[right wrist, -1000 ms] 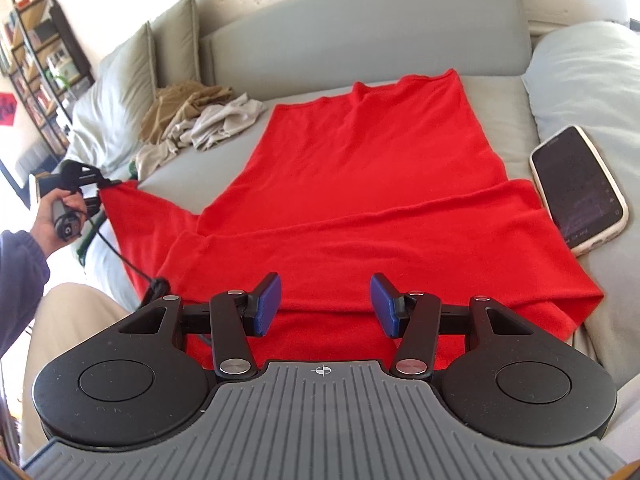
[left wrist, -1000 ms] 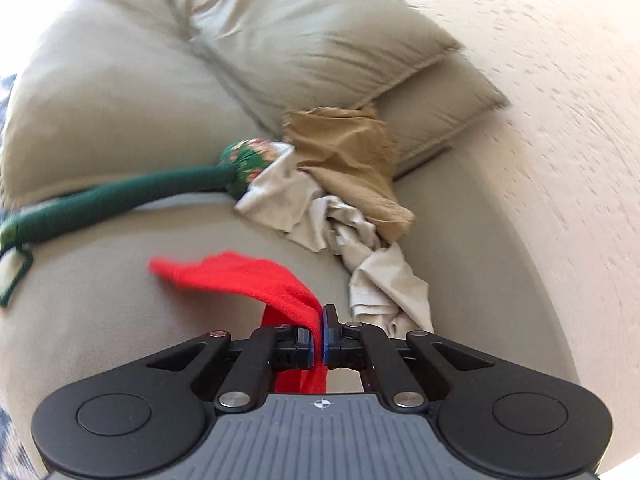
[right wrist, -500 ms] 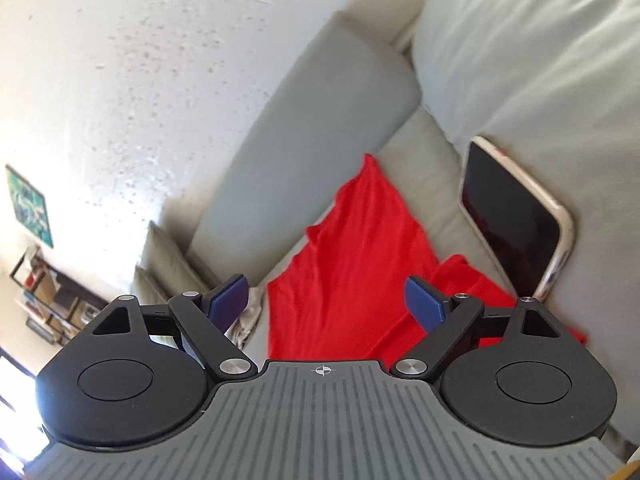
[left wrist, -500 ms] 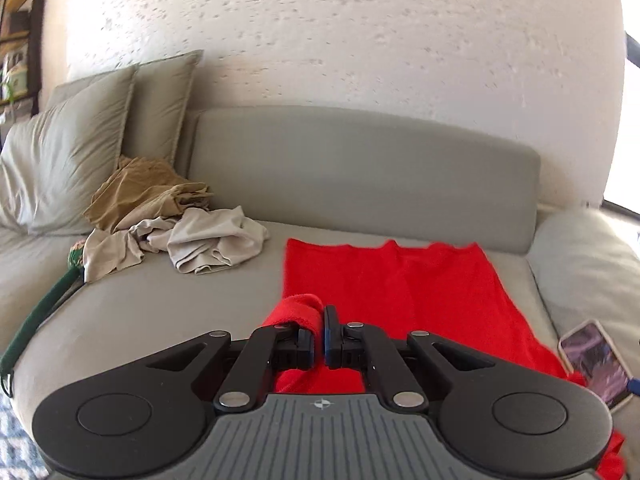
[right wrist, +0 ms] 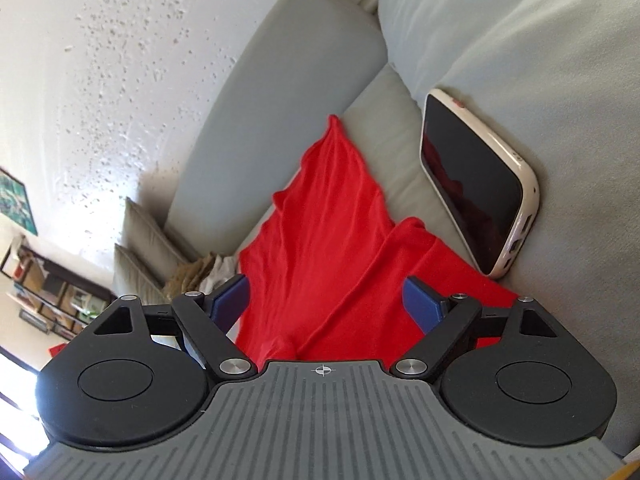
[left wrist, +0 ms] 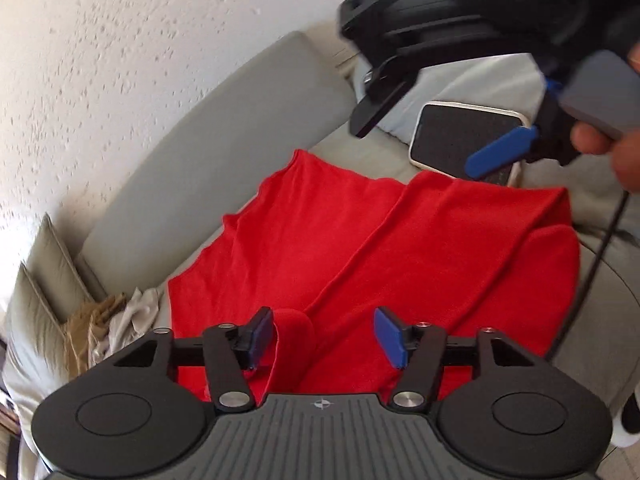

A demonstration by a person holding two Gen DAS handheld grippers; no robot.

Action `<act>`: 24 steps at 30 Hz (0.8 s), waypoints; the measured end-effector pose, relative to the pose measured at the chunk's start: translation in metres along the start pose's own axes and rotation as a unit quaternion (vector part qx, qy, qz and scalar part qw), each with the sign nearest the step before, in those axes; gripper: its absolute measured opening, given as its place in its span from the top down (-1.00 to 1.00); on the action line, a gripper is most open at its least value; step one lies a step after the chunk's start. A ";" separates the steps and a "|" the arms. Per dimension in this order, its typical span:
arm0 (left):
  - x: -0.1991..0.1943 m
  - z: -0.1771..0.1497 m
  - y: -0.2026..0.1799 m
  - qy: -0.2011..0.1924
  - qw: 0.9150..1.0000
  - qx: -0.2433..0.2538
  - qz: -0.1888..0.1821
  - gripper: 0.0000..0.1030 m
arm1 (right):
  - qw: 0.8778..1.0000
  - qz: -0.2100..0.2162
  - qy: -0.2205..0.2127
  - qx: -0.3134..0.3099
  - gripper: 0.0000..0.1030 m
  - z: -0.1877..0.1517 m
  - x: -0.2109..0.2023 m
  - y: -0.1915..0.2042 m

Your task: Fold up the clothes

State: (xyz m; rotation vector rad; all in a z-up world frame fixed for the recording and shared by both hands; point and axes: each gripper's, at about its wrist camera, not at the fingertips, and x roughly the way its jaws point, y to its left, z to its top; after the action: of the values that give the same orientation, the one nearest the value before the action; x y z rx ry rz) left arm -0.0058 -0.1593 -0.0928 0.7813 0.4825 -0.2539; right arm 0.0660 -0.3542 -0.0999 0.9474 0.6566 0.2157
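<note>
A red garment (left wrist: pixel 360 248) lies spread on the grey sofa seat (left wrist: pixel 360 148), with a folded layer across its near right part. My left gripper (left wrist: pixel 326 338) hovers over its near edge, its jaws opening. A raised roll of the red cloth (left wrist: pixel 292 332) stands between them beside the left pad, and neither pad presses on it. In the right wrist view my right gripper (right wrist: pixel 326 302) stands wide open above the same red garment (right wrist: pixel 320 240), holding nothing. The left wrist view shows that gripper's blue pad (left wrist: pixel 502 152) at the upper right, with a hand (left wrist: pixel 600 140) around its handle.
A phone (right wrist: pixel 476 184) in a cream case leans on the pale right cushion (right wrist: pixel 540 80), just beyond the garment; it also shows as the phone (left wrist: pixel 452 132). Crumpled beige clothes (left wrist: pixel 108 328) sit by the left pillows (left wrist: pixel 44 280). A black cable (left wrist: pixel 596 256) hangs at the right.
The left gripper swung right from the clothes pile, carrying the red cloth over the garment, then opened and let it go. The right gripper spread wider and rolled toward the phone.
</note>
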 end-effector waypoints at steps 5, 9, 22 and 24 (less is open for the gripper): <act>-0.056 -0.013 0.017 -0.064 0.994 -0.001 -0.093 -0.27 | 1.000 0.003 0.011 -0.027 -0.68 -0.007 -0.002 0.005; -0.047 -0.035 0.088 -0.017 0.971 -0.174 -0.163 -0.23 | 0.993 0.003 0.020 -0.114 -0.44 -0.019 -0.005 0.026; 0.040 -0.155 0.171 0.094 0.844 -0.512 -0.133 0.81 | 0.923 -0.040 0.061 -0.378 -0.16 -0.106 0.019 0.133; 0.040 -0.154 0.170 0.092 0.849 -0.503 -0.137 0.81 | 0.913 -0.043 0.073 -0.400 -0.21 -0.117 0.032 0.147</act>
State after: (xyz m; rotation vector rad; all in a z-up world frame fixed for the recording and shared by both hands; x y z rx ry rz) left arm 0.0464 0.0680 -0.1029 -0.3057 0.8091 -0.1531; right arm 0.0358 -0.1749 -0.0423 0.1119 0.6622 0.4400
